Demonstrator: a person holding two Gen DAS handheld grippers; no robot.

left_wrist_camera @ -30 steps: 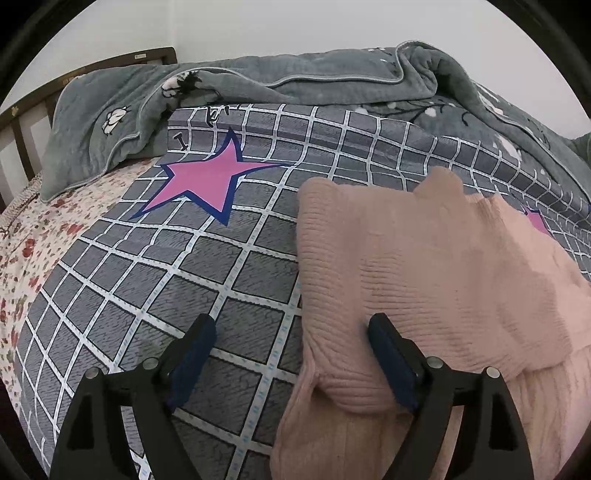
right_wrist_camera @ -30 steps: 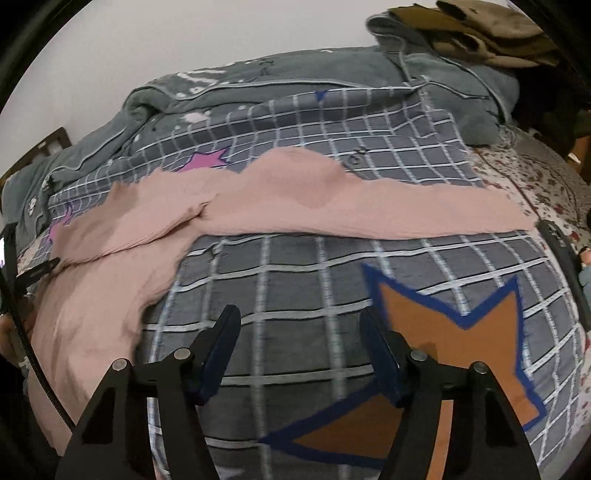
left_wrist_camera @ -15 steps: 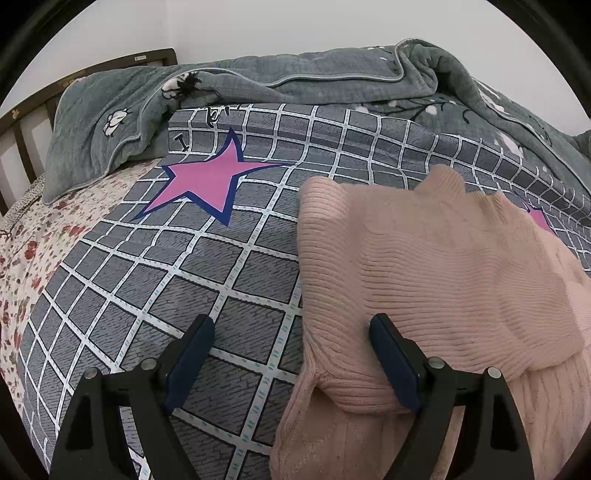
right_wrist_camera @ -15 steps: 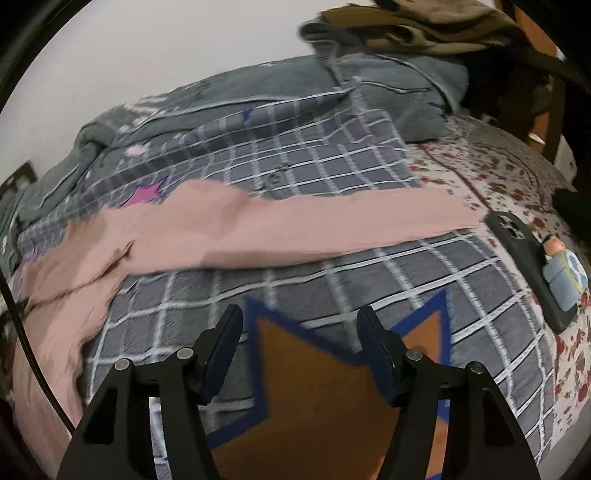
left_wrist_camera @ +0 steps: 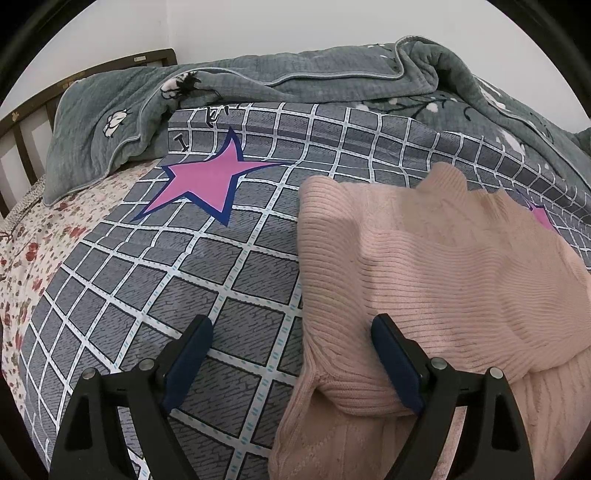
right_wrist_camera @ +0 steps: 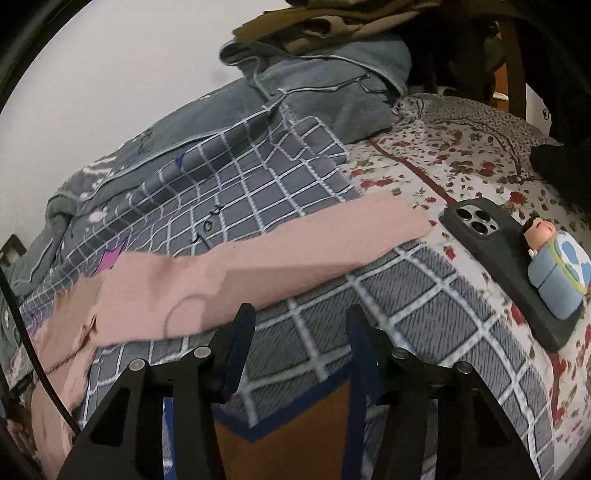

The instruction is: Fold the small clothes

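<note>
**A:** Left wrist view: what lies on the bed?

**B:** A pink ribbed sweater (left_wrist_camera: 436, 273) spread on a grey checked quilt (left_wrist_camera: 221, 280); one part is folded over the body, leaving a rounded fold at the near edge; a pink star (left_wrist_camera: 207, 181) is printed on the quilt to the left, a grey-green blanket (left_wrist_camera: 295, 81) is bunched along the wall behind, and a flowered sheet (left_wrist_camera: 33, 251) shows at far left beside a dark wooden headboard (left_wrist_camera: 22, 122).

**A:** And the left gripper (left_wrist_camera: 291, 354)?

**B:** Spread wide, holding nothing; its right finger (left_wrist_camera: 395, 362) rests against the sweater's near fold, its left finger over bare quilt.

**A:** Right wrist view?

**B:** One sweater sleeve (right_wrist_camera: 288, 251) stretches straight across the quilt, its cuff reaching the flowered sheet; just past the cuff lies a black phone (right_wrist_camera: 509, 266), camera side up, with a small blue figure (right_wrist_camera: 554, 269) fixed to its back; an orange star (right_wrist_camera: 280, 443) edged in blue shows on the quilt below; brown clothes (right_wrist_camera: 325, 22) are piled on the blanket at the top.

**A:** The right gripper (right_wrist_camera: 301, 332)?

**B:** Parted and empty; it hangs just short of the sleeve, its left finger's tip at the sleeve's near edge.
</note>
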